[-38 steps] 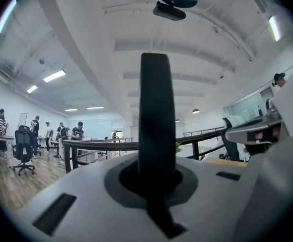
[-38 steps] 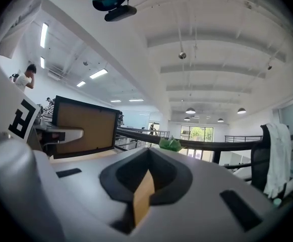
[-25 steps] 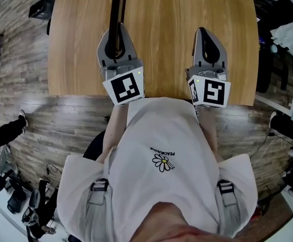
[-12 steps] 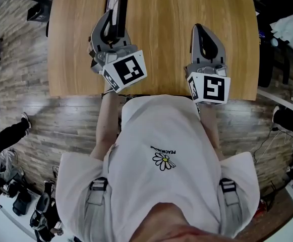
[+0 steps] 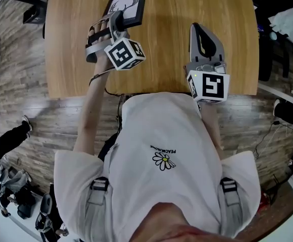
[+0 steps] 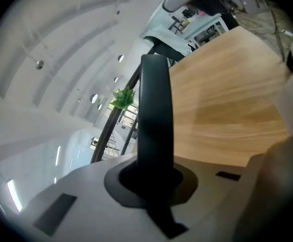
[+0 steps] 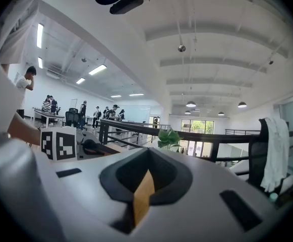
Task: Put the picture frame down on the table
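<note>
The picture frame (image 5: 127, 6) is black with a white deer print, and its face shows from above as it leans over the far left part of the wooden table (image 5: 186, 4). My left gripper (image 5: 116, 21) lies rolled on its side and is shut on the frame's near edge. In the left gripper view the frame's black edge (image 6: 155, 115) rises from between the jaws, with the tabletop (image 6: 227, 110) to its right. My right gripper (image 5: 201, 30) hovers near the table's front edge, shut and holding nothing. The right gripper view shows only a thin slit (image 7: 144, 193).
The table's front edge (image 5: 151, 94) runs just in front of the person's body. Wood-plank floor lies on both sides, with a seated person's leg (image 5: 7, 135) at the left. A black chair with a white cloth (image 7: 273, 145) stands to the right. A plant (image 7: 169, 136) and a railing lie ahead.
My left gripper has moved forward and to the left and rolled over. The frame has turned from edge-on and upright to leaning with its face showing. The right gripper has barely moved.
</note>
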Available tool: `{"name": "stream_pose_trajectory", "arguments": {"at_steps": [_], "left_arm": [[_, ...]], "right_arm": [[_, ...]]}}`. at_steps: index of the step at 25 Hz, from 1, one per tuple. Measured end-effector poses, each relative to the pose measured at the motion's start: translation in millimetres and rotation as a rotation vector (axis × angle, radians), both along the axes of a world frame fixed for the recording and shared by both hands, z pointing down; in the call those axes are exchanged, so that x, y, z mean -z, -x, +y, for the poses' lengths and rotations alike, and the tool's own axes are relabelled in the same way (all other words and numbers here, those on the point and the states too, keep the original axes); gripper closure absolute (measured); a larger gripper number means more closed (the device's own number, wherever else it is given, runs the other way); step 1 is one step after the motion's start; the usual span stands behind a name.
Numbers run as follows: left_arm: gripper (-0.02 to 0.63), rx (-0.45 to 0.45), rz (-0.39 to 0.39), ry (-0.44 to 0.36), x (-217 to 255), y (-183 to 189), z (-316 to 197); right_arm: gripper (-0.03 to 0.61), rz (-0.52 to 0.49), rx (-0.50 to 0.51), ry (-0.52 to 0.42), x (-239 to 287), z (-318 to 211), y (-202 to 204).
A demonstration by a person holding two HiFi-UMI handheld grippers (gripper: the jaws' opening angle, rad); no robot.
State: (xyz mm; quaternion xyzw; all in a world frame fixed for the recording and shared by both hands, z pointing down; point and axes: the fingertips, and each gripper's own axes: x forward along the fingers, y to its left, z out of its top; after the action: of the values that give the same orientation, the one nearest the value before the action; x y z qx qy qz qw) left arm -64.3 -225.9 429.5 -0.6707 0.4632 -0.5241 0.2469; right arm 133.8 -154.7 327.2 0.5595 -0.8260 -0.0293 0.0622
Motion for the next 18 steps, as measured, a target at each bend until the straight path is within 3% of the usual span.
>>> {"name": "stream_pose_trajectory", "arguments": {"at_steps": [10,18], "left_arm": [[0.589,-0.079,-0.228,0.142,-71,-9,-6],[0.589,-0.1,-0.276,0.227,-106,-11,6]], "right_arm": [[0.571,0.008,-0.001,0.058,-17,5,-2],[0.571,0.005,-0.018,0.076,-24,8,-5]]}}
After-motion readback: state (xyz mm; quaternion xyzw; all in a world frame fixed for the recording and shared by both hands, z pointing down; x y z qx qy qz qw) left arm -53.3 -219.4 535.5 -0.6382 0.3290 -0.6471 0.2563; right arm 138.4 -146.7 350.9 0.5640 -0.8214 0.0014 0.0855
